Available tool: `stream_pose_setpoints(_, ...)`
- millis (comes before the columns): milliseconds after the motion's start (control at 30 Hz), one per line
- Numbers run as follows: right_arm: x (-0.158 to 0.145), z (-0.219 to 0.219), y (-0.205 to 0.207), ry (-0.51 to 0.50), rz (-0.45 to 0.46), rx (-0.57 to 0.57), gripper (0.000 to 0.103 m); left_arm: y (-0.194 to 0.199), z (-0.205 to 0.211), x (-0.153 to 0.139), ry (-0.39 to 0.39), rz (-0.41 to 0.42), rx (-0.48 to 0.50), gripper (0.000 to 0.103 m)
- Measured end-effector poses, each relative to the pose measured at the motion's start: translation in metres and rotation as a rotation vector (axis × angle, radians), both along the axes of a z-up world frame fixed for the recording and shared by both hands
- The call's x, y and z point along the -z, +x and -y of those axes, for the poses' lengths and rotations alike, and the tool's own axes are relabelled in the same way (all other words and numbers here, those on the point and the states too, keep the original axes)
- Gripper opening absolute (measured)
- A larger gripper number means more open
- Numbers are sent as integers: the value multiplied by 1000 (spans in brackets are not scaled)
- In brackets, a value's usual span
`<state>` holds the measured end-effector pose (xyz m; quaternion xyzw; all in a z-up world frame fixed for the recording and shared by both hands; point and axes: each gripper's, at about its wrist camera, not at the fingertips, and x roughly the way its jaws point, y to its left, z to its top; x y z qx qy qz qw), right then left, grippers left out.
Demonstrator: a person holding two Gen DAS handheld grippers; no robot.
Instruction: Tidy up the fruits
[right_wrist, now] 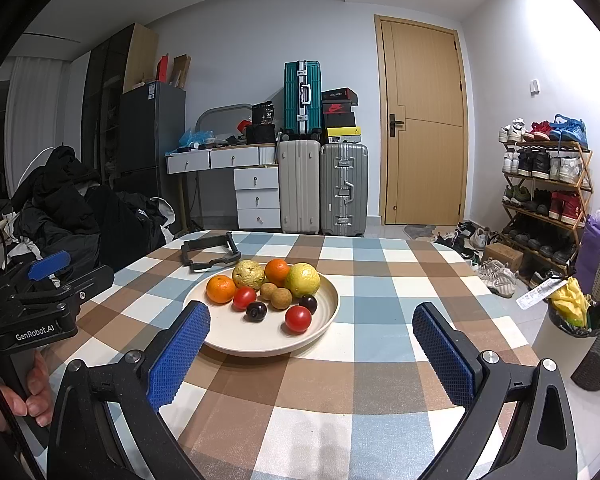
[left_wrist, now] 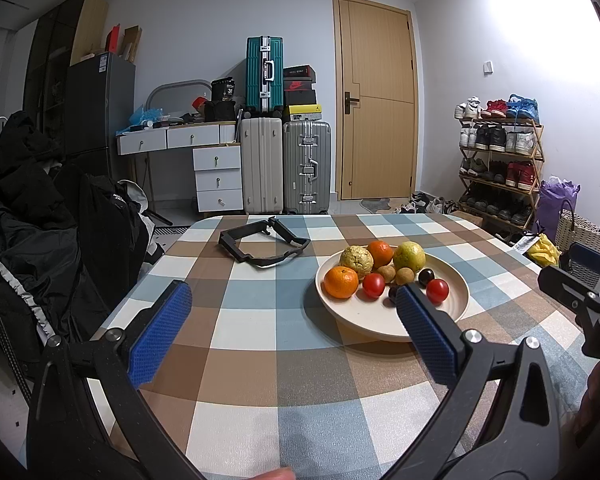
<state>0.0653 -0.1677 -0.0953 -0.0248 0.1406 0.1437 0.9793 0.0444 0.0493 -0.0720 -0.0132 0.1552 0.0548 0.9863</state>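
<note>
Fruits heaped on cream plate (right_wrist: 324, 320), plate resting on checked surface (right_wrist: 380, 380). Left tongs (left_wrist: 292, 304) spread wide, empty; right tongs (right_wrist: 312, 320) likewise. Plate ahead of both, right tongs' left pad overlapping its near rim, none touched. Judged handling: tomatoes (right_wrist: 298, 319) and dark plums (right_wrist: 257, 311) light, smooth, thin-skinned, apt to roll or bruise; take across widest girth, gentle squeeze. Oranges (right_wrist: 221, 289) firmer, grippier. Black frame (right_wrist: 210, 255) lies beyond plate.
</note>
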Motion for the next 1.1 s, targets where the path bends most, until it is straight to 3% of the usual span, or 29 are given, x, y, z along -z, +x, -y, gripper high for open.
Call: stream_pose_setpoints(1100, 0, 0, 0, 2, -1, 0, 103, -1, 1, -1, -1, 3, -8, 102)
